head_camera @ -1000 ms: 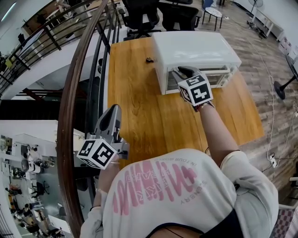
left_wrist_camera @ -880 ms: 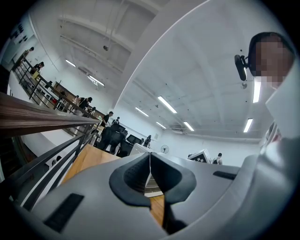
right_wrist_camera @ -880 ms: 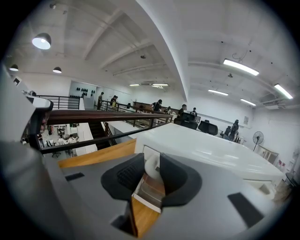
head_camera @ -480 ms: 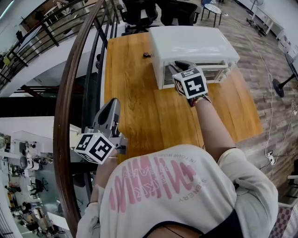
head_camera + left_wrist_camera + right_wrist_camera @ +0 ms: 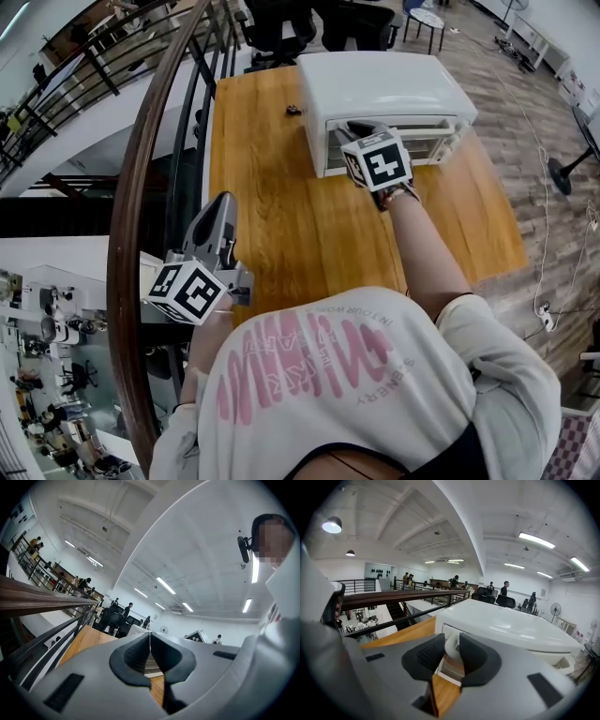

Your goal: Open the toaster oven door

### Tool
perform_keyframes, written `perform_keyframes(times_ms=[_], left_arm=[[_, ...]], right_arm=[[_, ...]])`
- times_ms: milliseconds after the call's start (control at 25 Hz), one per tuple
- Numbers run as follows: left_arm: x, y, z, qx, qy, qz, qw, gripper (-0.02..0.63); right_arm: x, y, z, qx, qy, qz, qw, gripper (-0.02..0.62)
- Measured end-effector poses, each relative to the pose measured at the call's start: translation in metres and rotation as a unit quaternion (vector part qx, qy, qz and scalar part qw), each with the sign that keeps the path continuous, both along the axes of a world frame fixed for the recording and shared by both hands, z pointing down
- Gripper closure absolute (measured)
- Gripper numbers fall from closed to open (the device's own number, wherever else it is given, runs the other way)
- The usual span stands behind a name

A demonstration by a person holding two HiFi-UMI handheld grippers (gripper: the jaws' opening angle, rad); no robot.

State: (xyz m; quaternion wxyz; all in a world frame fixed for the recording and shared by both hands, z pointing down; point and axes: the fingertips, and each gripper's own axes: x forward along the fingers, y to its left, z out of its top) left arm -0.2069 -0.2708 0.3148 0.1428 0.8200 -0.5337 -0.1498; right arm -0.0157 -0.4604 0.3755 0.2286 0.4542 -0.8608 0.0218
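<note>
A white toaster oven (image 5: 384,89) stands at the far end of the wooden table (image 5: 281,225), its front toward me. My right gripper (image 5: 356,133) reaches to the top of that front. In the right gripper view its jaws (image 5: 452,652) are closed on the oven's white door handle (image 5: 451,645), a dark pad on each side of it. The oven's body (image 5: 511,627) fills the background there. My left gripper (image 5: 221,204) hangs off the table's left edge by the railing, pointing level. Its jaws (image 5: 150,645) are shut with nothing between them.
A curved wooden handrail (image 5: 141,187) with dark bars runs along the table's left side, close to the left gripper. A small dark object (image 5: 293,111) lies on the table left of the oven. Office chairs (image 5: 281,28) stand behind it. Wood floor lies to the right.
Only the head view has shifted a little. Both grippers keep their places, the right one still on the handle.
</note>
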Motion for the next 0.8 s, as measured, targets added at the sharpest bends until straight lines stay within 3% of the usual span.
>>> perform_keyframes(times_ms=[800], left_arm=[[0.013,0.006,-0.004,0.003,-0.003,0.008,1.0,0.584]], right_arm=[[0.003,0.011,0.008,0.001,-0.007,-0.008,1.0,0.495]])
